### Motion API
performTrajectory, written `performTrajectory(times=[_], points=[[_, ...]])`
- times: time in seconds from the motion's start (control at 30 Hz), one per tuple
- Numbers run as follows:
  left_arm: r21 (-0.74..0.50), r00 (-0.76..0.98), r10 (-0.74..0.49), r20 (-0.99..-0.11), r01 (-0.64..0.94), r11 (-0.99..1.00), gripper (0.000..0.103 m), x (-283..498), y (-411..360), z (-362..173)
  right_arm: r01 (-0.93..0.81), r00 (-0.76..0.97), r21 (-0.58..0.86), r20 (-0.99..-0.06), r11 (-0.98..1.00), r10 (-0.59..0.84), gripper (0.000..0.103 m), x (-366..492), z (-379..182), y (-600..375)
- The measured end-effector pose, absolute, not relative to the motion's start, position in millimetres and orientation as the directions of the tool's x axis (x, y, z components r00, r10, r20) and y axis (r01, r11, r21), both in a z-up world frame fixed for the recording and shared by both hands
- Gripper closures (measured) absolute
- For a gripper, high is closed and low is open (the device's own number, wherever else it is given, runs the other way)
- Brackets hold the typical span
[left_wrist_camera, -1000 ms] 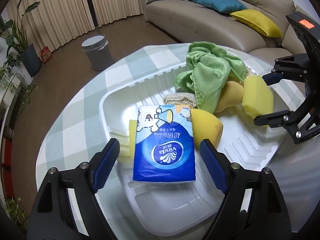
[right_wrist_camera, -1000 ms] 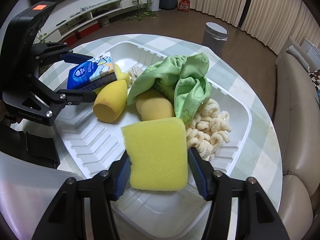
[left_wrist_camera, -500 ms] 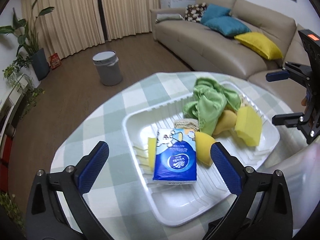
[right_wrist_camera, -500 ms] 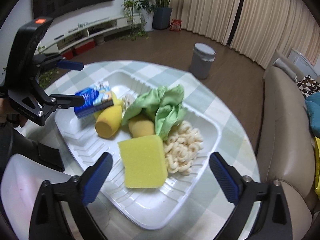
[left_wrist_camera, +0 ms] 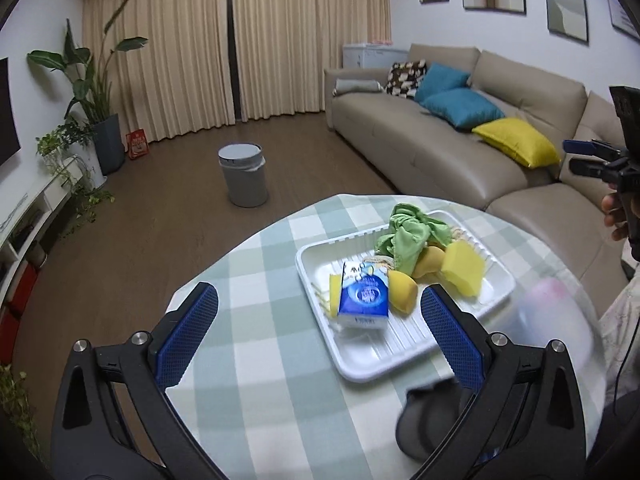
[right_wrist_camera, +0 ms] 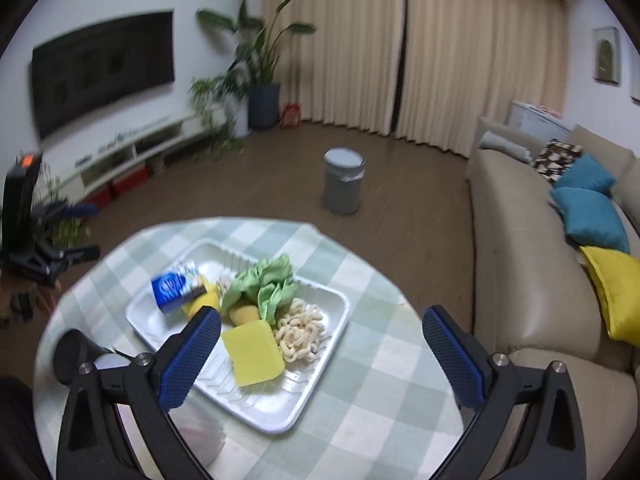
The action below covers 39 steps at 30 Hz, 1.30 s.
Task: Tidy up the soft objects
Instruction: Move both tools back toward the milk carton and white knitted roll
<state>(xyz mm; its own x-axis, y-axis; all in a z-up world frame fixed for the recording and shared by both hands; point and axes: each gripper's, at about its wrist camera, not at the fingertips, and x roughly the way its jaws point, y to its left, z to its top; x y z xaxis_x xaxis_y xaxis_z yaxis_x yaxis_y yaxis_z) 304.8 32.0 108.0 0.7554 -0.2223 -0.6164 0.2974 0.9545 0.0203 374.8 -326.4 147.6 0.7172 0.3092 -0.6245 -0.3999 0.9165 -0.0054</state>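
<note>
A white tray [left_wrist_camera: 404, 354] on the round checked table holds a blue tissue pack [left_wrist_camera: 363, 299], a yellow sponge block [left_wrist_camera: 464, 267], a green cloth [left_wrist_camera: 408, 236] and yellow egg-shaped sponges [left_wrist_camera: 402, 290]. In the right wrist view the tray [right_wrist_camera: 280, 412] also shows a cream looped scrubber [right_wrist_camera: 300, 334], the sponge block [right_wrist_camera: 254, 348], the tissue pack [right_wrist_camera: 174, 288] and the cloth [right_wrist_camera: 268, 286]. My left gripper [left_wrist_camera: 318, 332] is open and empty, raised well back from the tray. My right gripper [right_wrist_camera: 320, 352] is open and empty, high above it.
A grey bin [left_wrist_camera: 243, 175] stands on the wooden floor beyond the table. A beige sofa [left_wrist_camera: 452, 148] with cushions is at the right. A black object [left_wrist_camera: 436, 420] and a translucent container [left_wrist_camera: 552, 308] sit at the table's near edge.
Both grippers opened, letting go of the tissue pack and the sponge block in the tray, then rose and pulled back away from it.
</note>
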Motion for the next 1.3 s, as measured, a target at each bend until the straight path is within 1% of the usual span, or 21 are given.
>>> performTrajectory(times=[0.23, 0.4, 0.53, 0.8, 0.9, 0.97, 1.07, 1.17, 1.23, 1.3], points=[[-0.050, 0.770, -0.290, -0.568, 0.320, 0.946, 0.000, 220.9, 48.5, 114.6, -0.329, 0.793, 0.052, -0.526, 0.943, 0.306, 0.000, 292.4, 189.2, -358.2], [-0.117, 0.744, -0.337, -0.577, 0.333, 0.936, 0.000, 164.1, 47.2, 94.1, -0.329, 0.806, 0.097, -0.489, 0.939, 0.333, 0.000, 223.0, 187.6, -358.5], [-0.158, 0.722, -0.372, -0.583, 0.347, 0.924, 0.000, 126.5, 38.0, 75.3, -0.339, 0.790, 0.123, -0.502, 0.933, 0.353, 0.000, 175.1, 167.7, -342.2], [-0.188, 0.689, -0.454, -0.564, 0.429, 0.884, 0.000, 56.9, 11.1, 41.6, -0.382, 0.718, 0.252, -0.525, 0.889, 0.457, 0.000, 89.7, 95.9, -287.2], [-0.257, 0.647, -0.477, -0.595, 0.409, 0.875, 0.000, 47.3, 5.8, 26.0, -0.373, 0.683, 0.277, -0.564, 0.886, 0.464, 0.000, 69.0, 63.1, -259.8], [-0.279, 0.639, -0.467, -0.612, 0.378, 0.883, 0.000, 43.8, 5.7, 15.4, -0.357, 0.661, 0.309, -0.583, 0.882, 0.472, 0.000, 58.1, 39.8, -239.3], [-0.292, 0.639, -0.440, -0.631, 0.330, 0.898, 0.000, 40.2, 9.6, 4.7, -0.339, 0.645, 0.288, -0.622, 0.896, 0.444, 0.000, 52.3, 21.3, -216.2], [-0.252, 0.642, -0.390, -0.660, 0.300, 0.920, 0.000, 41.2, 13.3, -0.1, -0.360, 0.621, 0.241, -0.659, 0.901, 0.424, 0.000, 57.1, 11.8, -197.8], [-0.270, 0.637, -0.394, -0.663, 0.288, 0.919, 0.000, 44.5, 17.4, -1.1, -0.375, 0.609, 0.214, -0.677, 0.902, 0.414, 0.000, 63.9, 8.9, -188.6], [-0.257, 0.640, -0.383, -0.666, 0.286, 0.923, 0.000, 46.5, 18.0, -1.4, -0.364, 0.597, 0.208, -0.696, 0.908, 0.399, 0.000, 72.4, 5.1, -185.1]])
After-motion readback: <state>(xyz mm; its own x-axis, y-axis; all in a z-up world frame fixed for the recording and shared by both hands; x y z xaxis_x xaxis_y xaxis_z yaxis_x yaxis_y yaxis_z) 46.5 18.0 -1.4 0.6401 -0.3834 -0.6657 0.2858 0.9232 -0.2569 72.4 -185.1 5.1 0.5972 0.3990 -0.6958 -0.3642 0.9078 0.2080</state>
